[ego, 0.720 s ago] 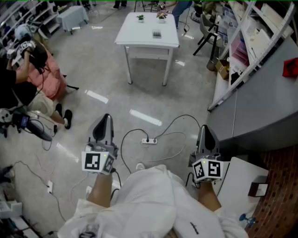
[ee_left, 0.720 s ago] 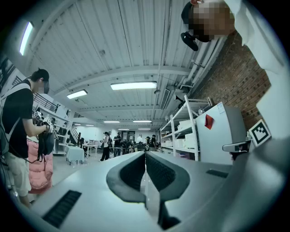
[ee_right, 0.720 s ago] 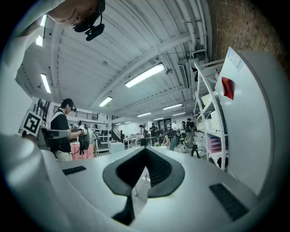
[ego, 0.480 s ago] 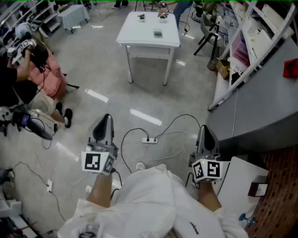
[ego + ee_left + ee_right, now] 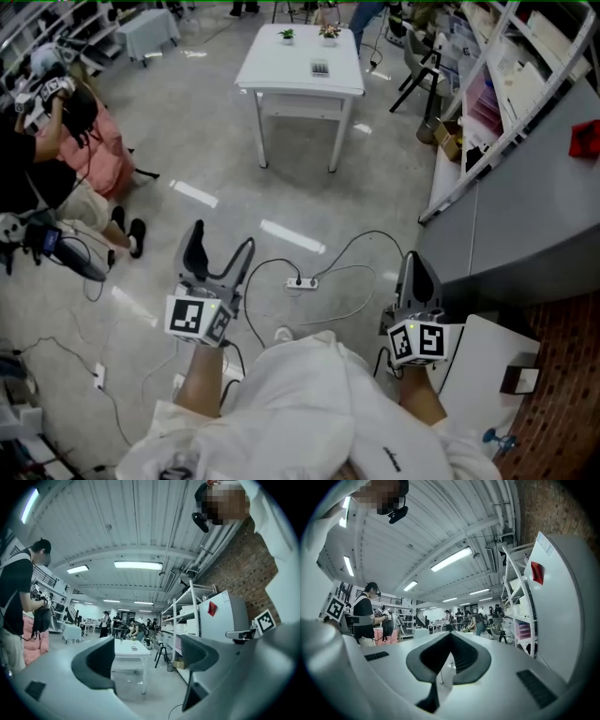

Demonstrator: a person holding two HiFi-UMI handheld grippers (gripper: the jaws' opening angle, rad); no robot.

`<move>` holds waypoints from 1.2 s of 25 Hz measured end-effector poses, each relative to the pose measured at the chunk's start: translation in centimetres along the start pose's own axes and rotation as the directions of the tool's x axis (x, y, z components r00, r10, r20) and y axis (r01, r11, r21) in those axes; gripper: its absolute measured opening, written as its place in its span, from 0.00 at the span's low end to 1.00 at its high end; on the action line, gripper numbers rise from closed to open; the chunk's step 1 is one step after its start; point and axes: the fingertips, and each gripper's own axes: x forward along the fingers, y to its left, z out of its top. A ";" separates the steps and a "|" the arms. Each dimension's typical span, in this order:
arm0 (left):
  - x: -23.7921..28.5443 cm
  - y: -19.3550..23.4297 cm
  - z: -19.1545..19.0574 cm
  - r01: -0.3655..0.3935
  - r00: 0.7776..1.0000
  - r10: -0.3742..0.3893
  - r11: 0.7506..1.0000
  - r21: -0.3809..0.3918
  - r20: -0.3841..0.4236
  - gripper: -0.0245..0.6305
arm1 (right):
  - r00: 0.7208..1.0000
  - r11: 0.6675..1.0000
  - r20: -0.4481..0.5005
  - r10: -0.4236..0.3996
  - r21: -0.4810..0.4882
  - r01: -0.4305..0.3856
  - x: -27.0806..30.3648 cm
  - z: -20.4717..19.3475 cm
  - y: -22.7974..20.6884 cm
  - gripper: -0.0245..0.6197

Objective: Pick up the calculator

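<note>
A white bench point(image 5: 300, 73) on four legs stands on the grey, glossy floor point(image 5: 216, 159), well apart from the person, out in the open space. A small dark calculator point(image 5: 320, 68) lies flat on its top, right of the middle. Along the far edge stand two little potted plants, one plant point(image 5: 284, 36) left of centre and a second plant point(image 5: 327, 31) to the right of it, both apart from the calculator. The rest of the top is bare. Nearer on the floor lies a white power strip point(image 5: 301, 283), with dark cables point(image 5: 361, 242) looping round it. A smaller white plug block point(image 5: 99, 377) lies off to the left on a thin cord.
</note>
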 end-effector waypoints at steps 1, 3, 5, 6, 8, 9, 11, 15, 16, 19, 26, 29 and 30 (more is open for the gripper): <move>0.2 0.2 -0.1 -0.011 1.000 0.011 1.000 0.015 -0.006 0.71 | 1.000 1.000 0.001 -0.001 0.000 0.001 0.0 0.0 0.1 0.06; 0.5 0.7 -0.4 -0.030 0.999 0.031 0.998 0.049 -0.020 0.77 | 1.000 1.000 0.008 -0.005 0.004 0.005 0.0 0.0 0.4 0.06; 0.8 1.3 -0.7 -0.026 0.999 0.027 0.999 0.037 -0.032 0.79 | 1.000 1.000 0.007 -0.018 0.009 0.018 0.3 0.2 0.7 0.06; 0.9 1.6 -0.8 -0.022 0.999 0.023 0.999 0.024 -0.037 0.79 | 1.000 1.000 0.004 -0.026 0.015 0.026 0.4 0.1 0.7 0.06; 1.1 2.2 -1.3 -0.015 0.999 0.015 1.000 0.000 -0.043 0.79 | 0.999 0.998 -0.001 -0.045 0.032 0.045 0.5 -0.5 0.6 0.06; 1.2 2.5 -1.5 -0.011 0.999 0.011 1.000 -0.008 -0.047 0.79 | 0.999 0.998 -0.003 -0.052 0.036 0.052 0.5 -0.7 0.8 0.06; 1.3 3.1 -2.0 0.001 0.998 -0.002 1.000 -0.012 -0.061 0.79 | 0.998 0.998 -0.009 -0.062 0.030 0.062 0.6 -0.9 1.1 0.06; 1.9 4.5 -3.3 0.020 0.996 -0.021 1.000 -0.014 -0.088 0.79 | 0.995 0.996 -0.033 -0.090 0.012 0.091 0.9 -2.1 1.8 0.07; 1.9 4.9 -3.6 0.017 0.995 -0.020 1.000 -0.024 -0.093 0.79 | 0.995 0.995 -0.039 -0.095 0.015 0.096 0.9 -2.4 2.0 0.06; 2.2 5.2 -4.1 0.021 0.994 -0.024 0.999 -0.031 -0.104 0.79 | 0.994 0.995 -0.053 -0.100 0.019 0.101 1.0 -2.9 2.4 0.06; 4.9 5.2 -4.9 0.032 0.992 -0.034 0.999 -0.014 -0.121 0.79 | 0.992 0.993 -0.048 -0.113 0.038 0.115 3.0 -3.5 0.9 0.06; 7.0 5.0 -4.6 0.034 0.992 -0.034 0.999 -0.006 -0.119 0.79 | 0.992 0.992 -0.043 -0.116 0.047 0.118 4.7 -3.3 -0.5 0.06; 7.9 4.9 -4.4 0.036 0.992 -0.036 0.999 0.000 -0.118 0.79 | 0.993 0.992 -0.040 -0.113 0.049 0.115 5.4 -3.2 -1.0 0.06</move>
